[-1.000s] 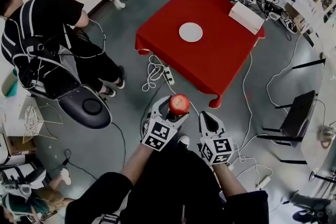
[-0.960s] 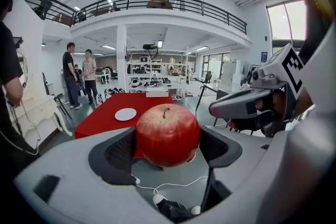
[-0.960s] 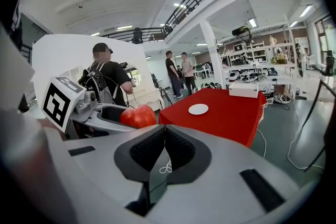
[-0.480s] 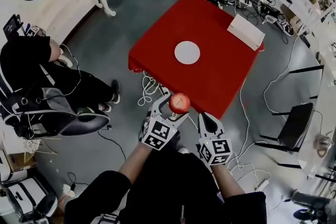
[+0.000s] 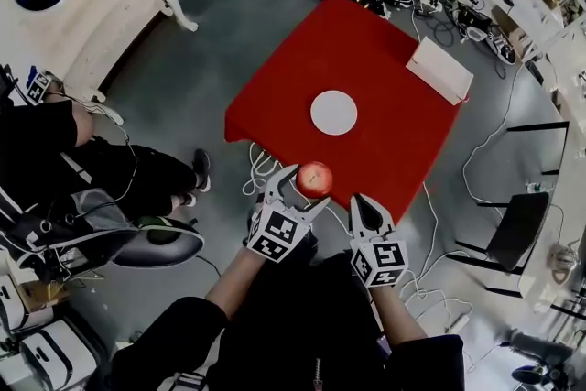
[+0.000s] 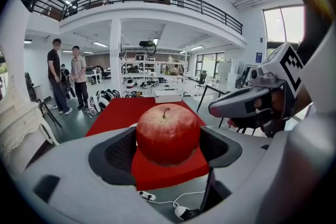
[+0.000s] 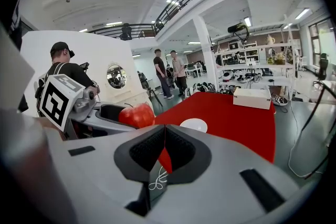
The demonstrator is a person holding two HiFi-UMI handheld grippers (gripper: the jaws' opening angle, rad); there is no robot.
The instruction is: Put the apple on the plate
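Observation:
A red apple (image 5: 314,179) (image 6: 168,134) is held in my left gripper (image 5: 307,182), which is shut on it with a pad on each side. The apple hangs above the floor, just short of the near edge of the red-clothed table (image 5: 385,142). A white round plate (image 5: 333,112) (image 7: 193,124) lies near the middle of that table, beyond the apple. My right gripper (image 5: 364,208) (image 7: 164,148) is beside the left one, jaws shut together with nothing between them. In the right gripper view the apple (image 7: 137,115) shows at left.
A white box (image 5: 439,70) lies on the table's far right side. Cables and a power strip (image 5: 265,162) trail on the floor at the table's near edge. A seated person (image 5: 64,169) is at left, a black chair (image 5: 513,215) at right, gear heaped behind the table.
The table and plate have come nearer and shifted slightly right in the head view. The left gripper still holds the apple, now close to the table's near edge.

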